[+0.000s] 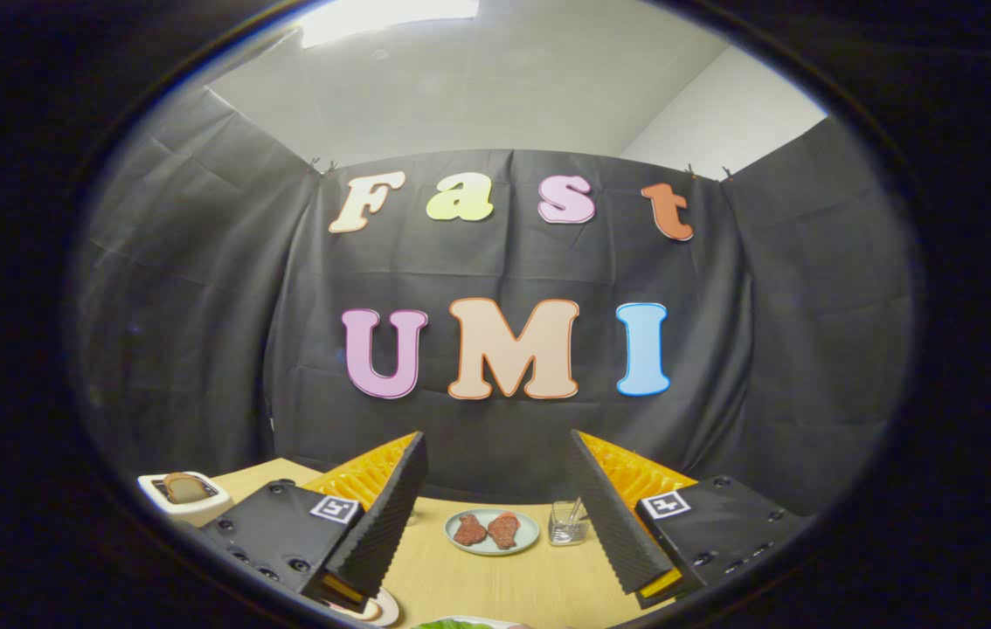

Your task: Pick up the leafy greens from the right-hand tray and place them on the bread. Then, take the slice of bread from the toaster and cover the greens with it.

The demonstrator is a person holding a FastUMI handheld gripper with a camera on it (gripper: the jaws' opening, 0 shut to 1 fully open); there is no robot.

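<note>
My gripper point(495, 476) is open, its two black-and-orange fingers spread wide above the wooden table point(495, 581) with nothing between them. A sliver of leafy greens point(453, 624) on a white tray rim peeks out just under the gap between the fingers. A white toaster point(183, 498) stands beyond the left finger, with a slice of bread point(185, 487) sticking up from its slot. Part of a round plate point(380, 608) shows under the left finger; what it holds is hidden.
A pale blue plate point(492, 532) with two red meat patties lies ahead between the fingers. A small clear glass container point(567, 523) stands beside it, close to the right finger. The black cloth wall closes the table's far side.
</note>
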